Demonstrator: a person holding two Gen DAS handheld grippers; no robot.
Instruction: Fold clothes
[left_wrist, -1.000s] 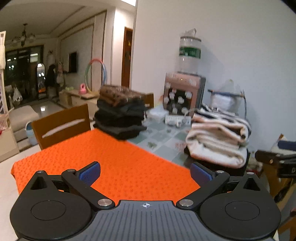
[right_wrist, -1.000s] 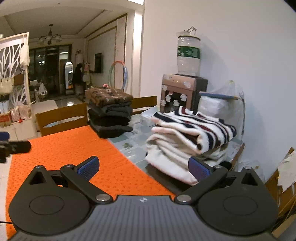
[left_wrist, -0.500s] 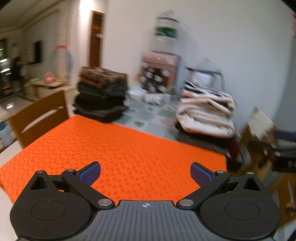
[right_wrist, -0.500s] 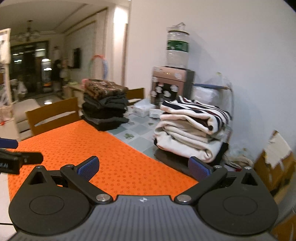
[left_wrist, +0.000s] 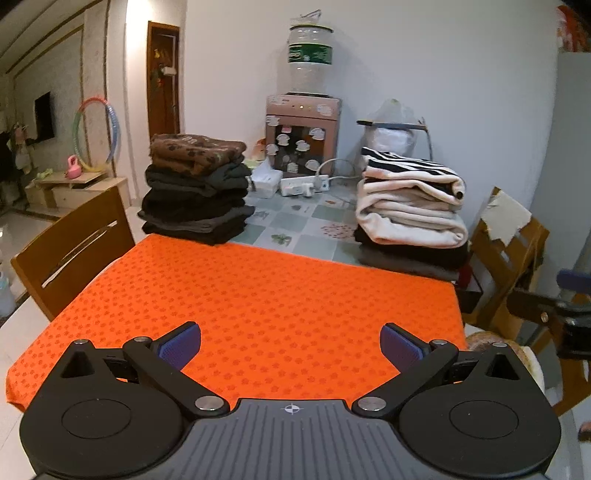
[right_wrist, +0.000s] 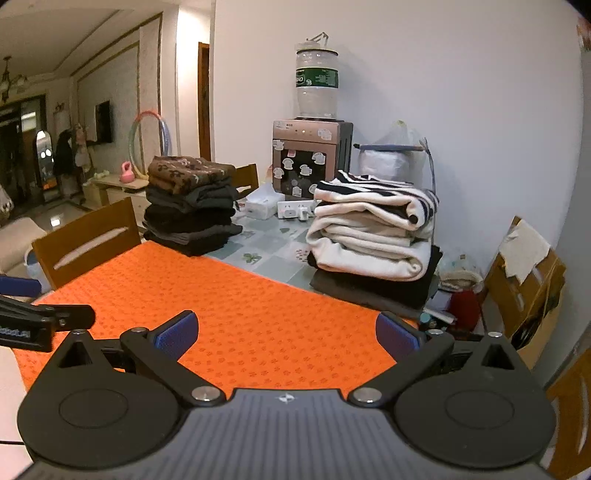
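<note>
An orange dotted mat (left_wrist: 266, 295) (right_wrist: 236, 306) covers the near half of the table. Behind it on the left stands a stack of dark folded clothes (left_wrist: 195, 188) (right_wrist: 190, 206) topped by a brown patterned piece. On the right lies a pile of cream and striped clothes (left_wrist: 410, 203) (right_wrist: 373, 229) over dark garments. My left gripper (left_wrist: 291, 347) hangs open above the mat's near edge, nothing between its blue pads. My right gripper (right_wrist: 286, 338) is open too, empty, over the mat's near right part. In the right wrist view the left gripper's finger pokes in from the left edge.
A water dispenser (left_wrist: 304, 122) (right_wrist: 312, 147), a power strip (left_wrist: 304, 184) and a tissue box (left_wrist: 264, 181) stand at the back by the wall. Wooden chairs flank the table on the left (left_wrist: 74, 251) and right (left_wrist: 509, 251). A cardboard box (right_wrist: 528, 280) sits at right.
Both cameras have swung right and drawn back, so more of the mat and the right-hand pile show. Both grippers stay open and empty.
</note>
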